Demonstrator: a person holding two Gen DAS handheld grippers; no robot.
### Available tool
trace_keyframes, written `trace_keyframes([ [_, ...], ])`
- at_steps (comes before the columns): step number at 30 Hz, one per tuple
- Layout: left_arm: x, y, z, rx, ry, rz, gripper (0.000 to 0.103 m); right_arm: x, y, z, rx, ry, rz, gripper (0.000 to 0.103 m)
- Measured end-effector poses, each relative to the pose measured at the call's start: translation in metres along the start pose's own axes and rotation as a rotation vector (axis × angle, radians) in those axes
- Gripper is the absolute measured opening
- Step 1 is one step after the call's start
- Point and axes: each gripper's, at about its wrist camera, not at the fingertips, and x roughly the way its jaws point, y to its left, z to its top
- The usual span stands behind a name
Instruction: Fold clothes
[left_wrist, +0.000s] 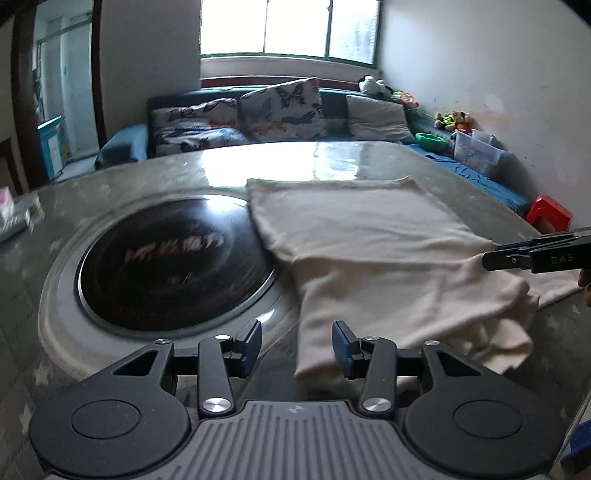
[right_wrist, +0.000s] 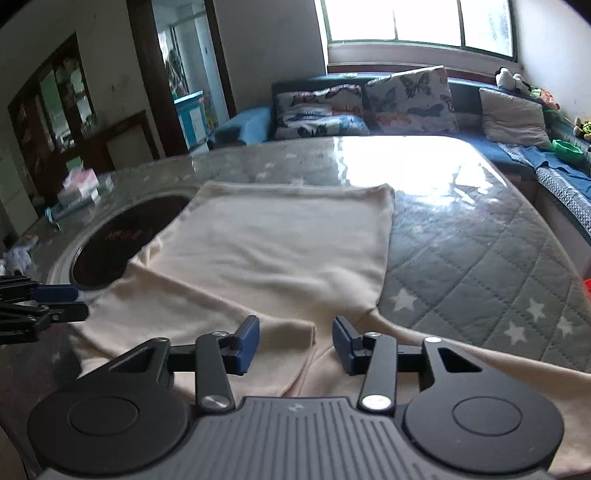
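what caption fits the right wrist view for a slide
Right gripper open above a cream garment spread on the quilted table.

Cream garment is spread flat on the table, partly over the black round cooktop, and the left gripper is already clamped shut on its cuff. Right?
Not quite. In the left wrist view the left gripper is open, its jaws apart with only the edge of the cream garment between them, nothing pinched. The garment does lie on the table, partly over the black round cooktop.
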Motion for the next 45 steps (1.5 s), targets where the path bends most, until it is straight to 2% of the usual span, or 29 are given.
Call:
trace_keyframes([
  [2, 0.001, 0.004, -0.003, -0.015, 0.001, -0.002, 0.045, 0.005, 0.003, -0.001, -0.012, 0.017, -0.003, 0.032],
  [6, 0.008, 0.003, -0.003, -0.027, -0.001, -0.028, 0.043, 0.011, 0.009, -0.002, -0.050, 0.027, -0.036, 0.021],
  [7, 0.010, 0.003, -0.004, -0.026, -0.002, -0.035, 0.037, 0.011, 0.011, -0.002, -0.058, 0.026, -0.044, 0.017],
  [8, 0.012, 0.003, -0.004, -0.025, -0.002, -0.043, 0.026, 0.011, 0.012, -0.002, -0.064, 0.023, -0.051, 0.014],
  [10, 0.014, 0.002, -0.005, -0.023, -0.003, -0.050, 0.010, 0.010, 0.012, 0.001, -0.070, 0.021, -0.057, 0.011],
  [14, 0.008, 0.003, -0.010, -0.020, -0.035, 0.003, 0.000, 0.006, 0.016, 0.008, -0.089, -0.016, -0.067, 0.003],
  [17, 0.006, 0.012, -0.014, -0.058, -0.016, 0.028, 0.000, 0.001, 0.017, 0.015, -0.081, -0.055, -0.054, 0.003],
  [19, 0.006, 0.019, -0.014, -0.091, -0.004, 0.013, 0.001, 0.005, 0.015, 0.016, -0.076, -0.041, -0.049, 0.003],
  [21, 0.005, 0.021, -0.008, -0.107, -0.011, 0.002, 0.005, 0.010, 0.011, 0.014, -0.057, -0.028, -0.046, 0.007],
  [24, 0.006, 0.015, 0.005, -0.078, -0.037, -0.004, 0.007, 0.012, 0.005, 0.010, -0.025, -0.015, -0.029, 0.015],
  [27, 0.015, 0.003, 0.018, -0.016, -0.053, -0.003, 0.015, 0.012, 0.005, 0.007, -0.028, -0.005, -0.023, 0.019],
  [29, 0.024, -0.003, 0.026, 0.012, -0.049, -0.001, 0.032, 0.012, 0.004, 0.005, -0.029, 0.001, -0.019, 0.020],
  [31, 0.031, -0.007, 0.032, 0.015, -0.041, -0.001, 0.041, 0.013, 0.003, 0.004, -0.025, 0.008, -0.014, 0.020],
  [39, 0.055, -0.015, 0.042, 0.081, -0.033, 0.007, 0.040, 0.017, 0.002, 0.004, -0.024, 0.019, -0.007, 0.021],
  [42, 0.063, -0.012, 0.042, 0.071, -0.016, 0.000, 0.032, 0.017, 0.002, 0.004, -0.027, 0.021, -0.005, 0.021],
  [44, 0.066, -0.012, 0.041, 0.075, -0.011, -0.008, 0.019, 0.017, 0.001, 0.004, -0.029, 0.022, -0.003, 0.021],
  [45, 0.067, -0.012, 0.040, 0.080, -0.014, -0.015, 0.016, 0.017, 0.001, 0.004, -0.029, 0.022, -0.002, 0.021],
])
